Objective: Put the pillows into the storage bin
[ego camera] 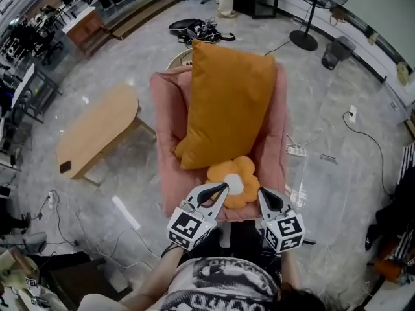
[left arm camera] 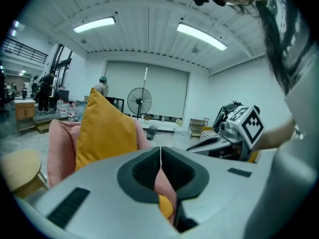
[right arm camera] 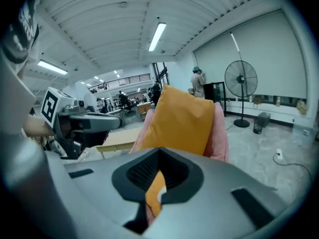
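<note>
A large pink pillow [ego camera: 167, 122] hangs in front of me. An orange pillow [ego camera: 227, 102] and a small orange flower cushion [ego camera: 235, 181] with a white centre lie on it. My left gripper [ego camera: 224, 188] is shut on the pink pillow's near edge, and pink fabric [left arm camera: 162, 183] shows pinched between its jaws. My right gripper [ego camera: 260, 193], close beside it, is shut on the flower cushion [right arm camera: 155, 190], with pink fabric under it. The orange pillow [right arm camera: 182, 121] rises just beyond both grippers. I cannot pick out a storage bin for certain.
An oval wooden table [ego camera: 97, 131] stands on the marble floor to the left. A standing fan [ego camera: 311, 11] and a grey waste bin [ego camera: 337, 52] are at the far right. A power strip [ego camera: 296, 150] and cables lie right of the pillows. People stand far off.
</note>
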The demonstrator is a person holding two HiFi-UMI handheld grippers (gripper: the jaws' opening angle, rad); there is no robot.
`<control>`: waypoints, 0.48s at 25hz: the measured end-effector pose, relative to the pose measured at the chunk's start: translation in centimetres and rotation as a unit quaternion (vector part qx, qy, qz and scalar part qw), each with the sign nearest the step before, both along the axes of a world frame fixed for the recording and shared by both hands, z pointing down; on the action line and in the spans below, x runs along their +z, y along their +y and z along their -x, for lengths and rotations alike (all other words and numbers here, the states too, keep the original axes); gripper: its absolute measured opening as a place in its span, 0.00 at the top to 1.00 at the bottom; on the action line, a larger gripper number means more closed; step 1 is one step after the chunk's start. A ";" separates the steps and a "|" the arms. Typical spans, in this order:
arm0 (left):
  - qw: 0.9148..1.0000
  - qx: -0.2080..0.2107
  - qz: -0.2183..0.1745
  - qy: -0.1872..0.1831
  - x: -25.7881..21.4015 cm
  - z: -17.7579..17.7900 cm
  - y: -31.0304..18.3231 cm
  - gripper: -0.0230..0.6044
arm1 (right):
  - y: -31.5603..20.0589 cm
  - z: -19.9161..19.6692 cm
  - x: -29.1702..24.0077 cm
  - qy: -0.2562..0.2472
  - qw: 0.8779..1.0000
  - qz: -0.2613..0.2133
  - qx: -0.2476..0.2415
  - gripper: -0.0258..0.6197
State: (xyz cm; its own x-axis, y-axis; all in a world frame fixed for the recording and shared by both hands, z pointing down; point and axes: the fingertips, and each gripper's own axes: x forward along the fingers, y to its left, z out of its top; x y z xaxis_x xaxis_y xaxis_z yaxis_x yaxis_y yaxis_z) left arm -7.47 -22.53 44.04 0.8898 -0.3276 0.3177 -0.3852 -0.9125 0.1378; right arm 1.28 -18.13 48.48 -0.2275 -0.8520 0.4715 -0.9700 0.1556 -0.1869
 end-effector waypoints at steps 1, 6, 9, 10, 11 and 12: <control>1.000 -0.007 -0.003 -0.002 0.0 -0.6 -0.3 0.94 | -0.7 -0.7 0.7 0.005 1.000 0.007 -0.016 0.96; 0.999 -0.036 -0.013 -0.023 0.0 -2.6 -1.7 0.94 | -3.7 -3.6 4.8 0.005 0.996 0.046 -0.074 0.96; 0.998 -0.062 -0.003 -0.034 0.6 -3.1 -1.8 0.94 | -5.0 -4.7 8.1 0.003 0.991 0.085 -0.102 0.96; 0.997 -0.072 0.002 -0.036 0.9 -3.1 -1.8 0.94 | -5.4 -4.9 9.4 0.001 0.989 0.099 -0.111 0.96; 0.996 -0.083 0.009 -0.039 1.2 -2.9 -1.8 0.94 | -5.9 -5.0 10.7 -0.002 0.986 0.113 -0.120 0.96; 0.995 -0.095 0.017 -0.041 1.6 -2.7 -1.7 0.94 | -6.3 -5.0 12.0 -0.004 0.983 0.127 -0.131 0.92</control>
